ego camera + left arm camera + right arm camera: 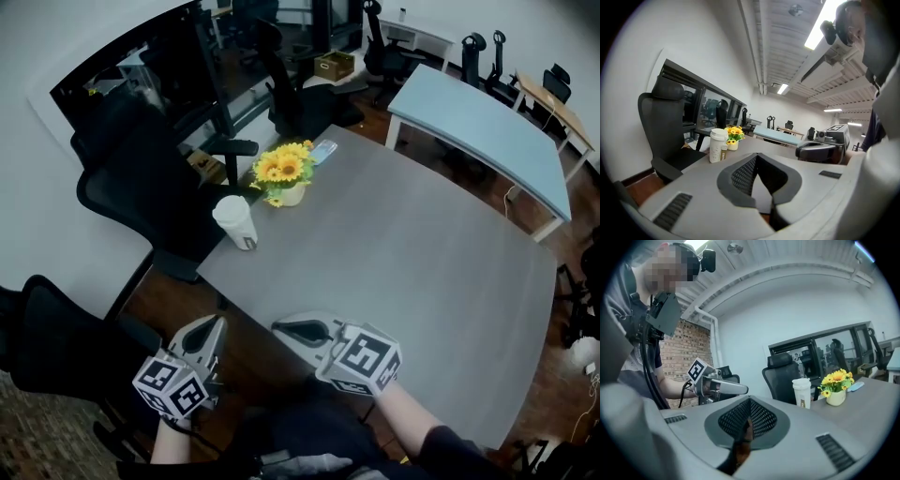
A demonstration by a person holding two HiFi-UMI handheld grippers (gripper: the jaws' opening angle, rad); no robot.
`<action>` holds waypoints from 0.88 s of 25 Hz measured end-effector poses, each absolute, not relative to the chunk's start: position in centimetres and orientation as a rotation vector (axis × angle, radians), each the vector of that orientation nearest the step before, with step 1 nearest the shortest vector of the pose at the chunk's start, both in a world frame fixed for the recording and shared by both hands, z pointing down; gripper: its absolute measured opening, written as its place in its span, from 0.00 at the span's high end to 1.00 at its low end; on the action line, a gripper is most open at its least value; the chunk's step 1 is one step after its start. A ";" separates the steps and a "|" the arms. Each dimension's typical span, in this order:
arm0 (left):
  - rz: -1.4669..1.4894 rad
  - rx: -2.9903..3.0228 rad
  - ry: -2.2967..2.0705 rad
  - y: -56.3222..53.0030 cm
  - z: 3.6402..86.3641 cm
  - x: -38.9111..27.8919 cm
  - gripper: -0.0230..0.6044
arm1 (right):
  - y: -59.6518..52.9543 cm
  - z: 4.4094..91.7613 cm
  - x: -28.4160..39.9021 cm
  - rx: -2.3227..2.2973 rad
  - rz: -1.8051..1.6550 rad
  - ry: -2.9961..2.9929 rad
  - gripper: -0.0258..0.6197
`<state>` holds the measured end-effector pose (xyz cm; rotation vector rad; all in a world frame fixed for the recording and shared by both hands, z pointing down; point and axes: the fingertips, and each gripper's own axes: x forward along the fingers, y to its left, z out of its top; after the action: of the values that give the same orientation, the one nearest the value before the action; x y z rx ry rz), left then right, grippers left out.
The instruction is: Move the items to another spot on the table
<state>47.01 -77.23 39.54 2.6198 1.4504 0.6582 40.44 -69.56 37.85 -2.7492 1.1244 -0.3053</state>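
Fingers (740, 176) of left gripper (216, 324) and right gripper (281, 328) clenched empty, well apart from the cup (235, 222)

Yellow flowers (283, 166) — white cup (234, 221)

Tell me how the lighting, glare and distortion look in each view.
Head view: dim, with dark corners; table evenly lit, cup sharp. Left gripper view: fisheye circle with a black border, ceiling light blown out. Right gripper view: fisheye too, straight lines bowed, flowers clear.
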 end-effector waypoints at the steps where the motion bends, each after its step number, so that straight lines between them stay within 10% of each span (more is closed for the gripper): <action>1: 0.655 2.630 1.466 -76.5 39.5 47.5 0.95 | -69.1 37.9 40.6 -2.755 -0.312 1.112 0.98; 22: 0.656 2.643 1.806 -74.3 42.9 63.4 0.95 | -69.6 38.8 51.2 -2.838 -0.476 0.864 0.98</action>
<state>63.42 -74.27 42.87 2.6427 1.8065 0.6555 51.18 -69.60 38.80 -2.8382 0.8638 -0.4757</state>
